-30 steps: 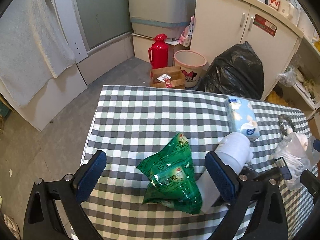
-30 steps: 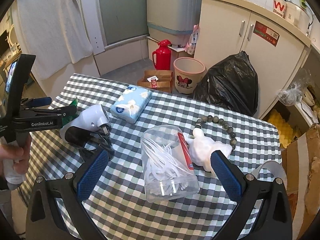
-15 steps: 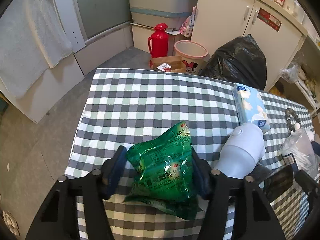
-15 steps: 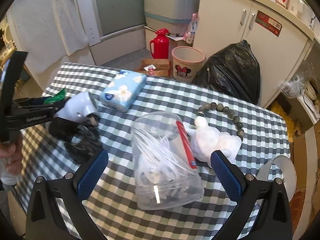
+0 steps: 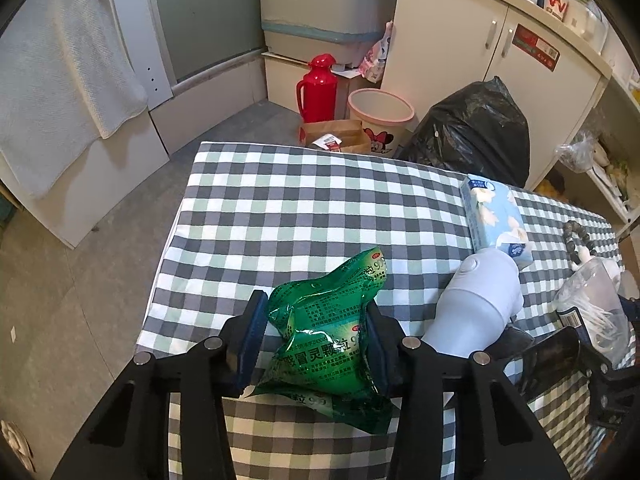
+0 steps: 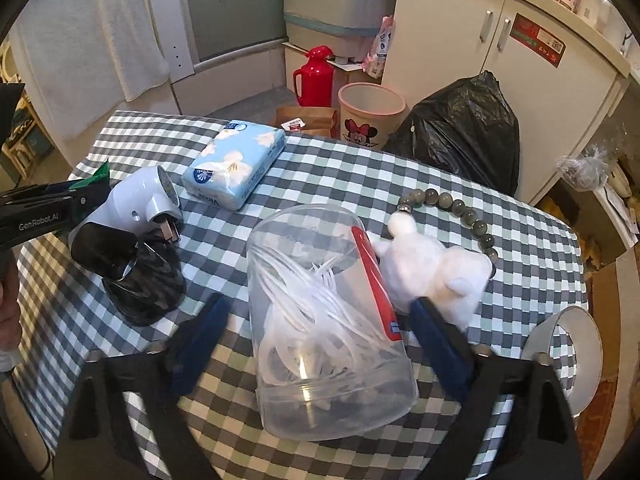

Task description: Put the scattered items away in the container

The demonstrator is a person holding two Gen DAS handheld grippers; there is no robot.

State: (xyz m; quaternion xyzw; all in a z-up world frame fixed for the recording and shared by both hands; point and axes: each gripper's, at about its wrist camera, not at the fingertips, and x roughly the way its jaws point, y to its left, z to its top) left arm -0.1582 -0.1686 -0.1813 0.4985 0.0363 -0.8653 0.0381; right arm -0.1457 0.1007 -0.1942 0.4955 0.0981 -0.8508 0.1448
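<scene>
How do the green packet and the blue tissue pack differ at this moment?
The green packet is crumpled, glossy and pinched in the left tool; the blue tissue pack is a smooth, pale block lying free, farther back. Both are soft packs over the checked cloth.

Blurring across both blue pads [image 6: 200, 340] of the right tongs [image 6: 320, 344], leaving contact with the clear jar [image 6: 324, 320] impossible to judge. Covering the green packet's [image 5: 332, 340] flanks with the left tongs' [image 5: 312, 340] pads. Cutting off the tape roll [image 6: 568, 364] at the right wrist view's rim. Hiding part of the bead bracelet [image 6: 452, 208] behind the white plush toy [image 6: 436, 272].
</scene>
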